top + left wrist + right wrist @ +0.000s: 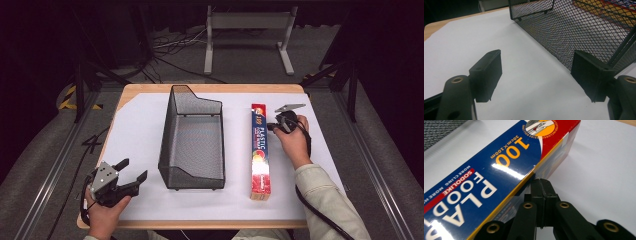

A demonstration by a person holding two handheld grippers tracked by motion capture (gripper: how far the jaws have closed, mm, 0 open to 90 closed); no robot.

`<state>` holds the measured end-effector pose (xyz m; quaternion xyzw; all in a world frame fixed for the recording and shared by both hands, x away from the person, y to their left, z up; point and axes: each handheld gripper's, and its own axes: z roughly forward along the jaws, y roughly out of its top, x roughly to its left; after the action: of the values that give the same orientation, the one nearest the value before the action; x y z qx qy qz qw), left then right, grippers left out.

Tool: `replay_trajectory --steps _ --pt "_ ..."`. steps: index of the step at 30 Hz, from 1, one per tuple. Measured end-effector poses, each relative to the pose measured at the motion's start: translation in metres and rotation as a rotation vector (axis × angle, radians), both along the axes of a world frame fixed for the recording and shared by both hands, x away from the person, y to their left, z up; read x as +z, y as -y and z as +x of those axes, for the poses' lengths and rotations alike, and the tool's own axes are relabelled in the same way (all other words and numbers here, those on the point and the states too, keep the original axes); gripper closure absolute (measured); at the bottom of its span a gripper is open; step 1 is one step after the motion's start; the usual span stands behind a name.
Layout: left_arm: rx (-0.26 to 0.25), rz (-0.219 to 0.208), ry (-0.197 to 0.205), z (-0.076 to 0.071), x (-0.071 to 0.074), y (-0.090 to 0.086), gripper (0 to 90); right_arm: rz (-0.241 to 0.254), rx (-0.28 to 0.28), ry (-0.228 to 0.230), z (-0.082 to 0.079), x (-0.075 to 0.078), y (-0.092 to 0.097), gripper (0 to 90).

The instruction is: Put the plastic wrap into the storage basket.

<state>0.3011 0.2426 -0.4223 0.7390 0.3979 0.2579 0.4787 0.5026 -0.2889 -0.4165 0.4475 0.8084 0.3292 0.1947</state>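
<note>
I had the right tool [276, 125] pinched fully together with nothing between its jaws, its tip pressed up against the long side of the plastic wrap box [260, 150], which lay flat on the white sheet along the right side of the bench [210, 88], just right of the mesh basket [192, 145]. My worry was plain: a closed tip nudging a long, light carton near its far end could swing it round instead of sliding it, and then it would jam slantwise against the basket wall or skate toward the bench edge. The glossy cardboard looked slippery too, so the tip might ride up over the yellow edge and dent the box. My left tool [131, 176] sat near the front-left corner, jaws spread wide and holding nothing, near the basket's near corner but not touching it; if the basket got shoved by the box, that tool was not steadying it. In the right gripper view the box [486, 177] ran out of frame at both ends and I could not tell for certain whether the tip truly touched it or stood a hair off. In the left gripper view the basket [579, 32] was cut off at the top and right, and the box showed as colours behind the mesh.
</note>
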Motion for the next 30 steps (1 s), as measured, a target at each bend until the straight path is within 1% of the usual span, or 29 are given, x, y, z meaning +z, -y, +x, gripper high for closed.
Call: replay_trajectory --steps 2,5,8,9,11,13,15,16,17,18,19,20,21,22,23,25,26,27,28,30 --pt "0.001 0.003 0.002 0.000 0.000 0.000 25.7 0.001 0.018 -0.003 0.000 -0.001 -0.006 90.0" --pt "0.002 0.002 0.001 0.000 0.000 0.000 25.7 0.006 0.030 -0.006 0.001 -0.003 -0.009 90.0" --pt "-0.002 0.000 0.000 0.001 0.000 0.000 25.6 0.013 0.063 -0.011 0.001 -0.004 -0.015 90.0" --pt "-0.003 0.004 0.001 0.001 0.000 0.000 25.7 0.006 0.069 -0.013 0.001 -0.004 -0.017 90.0" --pt "-0.003 -0.002 0.004 0.001 0.000 0.000 25.7 -0.017 0.055 -0.027 0.000 -0.003 -0.019 90.0" --pt "-0.002 -0.003 0.004 0.001 0.001 0.000 25.7 -0.041 0.055 -0.015 -0.002 0.002 -0.021 90.0" --pt "-0.002 -0.005 0.002 0.001 0.000 -0.001 25.7 -0.043 0.055 -0.004 -0.006 0.011 -0.022 90.0" --pt "-0.002 -0.005 0.004 0.001 0.000 -0.001 25.7 -0.055 0.047 0.004 -0.009 0.016 -0.023 90.0" --pt "-0.002 -0.005 0.004 0.001 0.000 -0.001 25.7 -0.055 0.047 0.004 -0.009 0.016 -0.023 90.0" --pt "-0.001 -0.006 0.002 0.001 0.000 -0.001 25.7 -0.054 0.050 0.020 -0.014 0.021 -0.025 90.0" --pt "0.000 -0.005 0.003 0.001 0.000 -0.001 25.7 -0.033 0.084 0.033 -0.020 0.028 -0.028 90.0" --pt "0.001 -0.004 0.002 0.001 0.000 -0.001 25.7 -0.029 0.108 0.039 -0.024 0.032 -0.030 90.0" --pt "0.002 -0.002 0.003 0.001 0.000 -0.002 25.7 -0.025 0.149 0.055 -0.033 0.038 -0.036 90.0" --pt "0.003 -0.005 0.002 0.001 0.000 -0.001 25.7 -0.018 0.221 0.070 -0.046 0.047 -0.045 90.0" --pt "0.003 -0.005 0.002 0.001 0.000 -0.001 25.7 -0.018 0.221 0.070 -0.046 0.047 -0.045 90.0" --pt "0.000 -0.002 -0.003 0.001 0.001 0.000 25.7 -0.010 0.270 0.067 -0.057 0.051 -0.052 90.0" --pt "-0.001 0.005 -0.002 0.001 0.000 0.000 25.7 -0.008 0.284 0.058 -0.063 0.053 -0.056 90.0" --pt "-0.001 0.006 -0.002 0.001 0.001 0.000 25.7 -0.001 0.301 0.026 -0.069 0.054 -0.058 90.0" --pt "-0.001 0.006 -0.002 0.001 0.001 0.000 25.7 0.016 0.315 0.010 -0.074 0.054 -0.060 90.0" --pt "0.000 0.003 -0.003 0.001 0.000 0.000 25.7 0.018 0.354 -0.008 -0.084 0.055 -0.064 90.0"
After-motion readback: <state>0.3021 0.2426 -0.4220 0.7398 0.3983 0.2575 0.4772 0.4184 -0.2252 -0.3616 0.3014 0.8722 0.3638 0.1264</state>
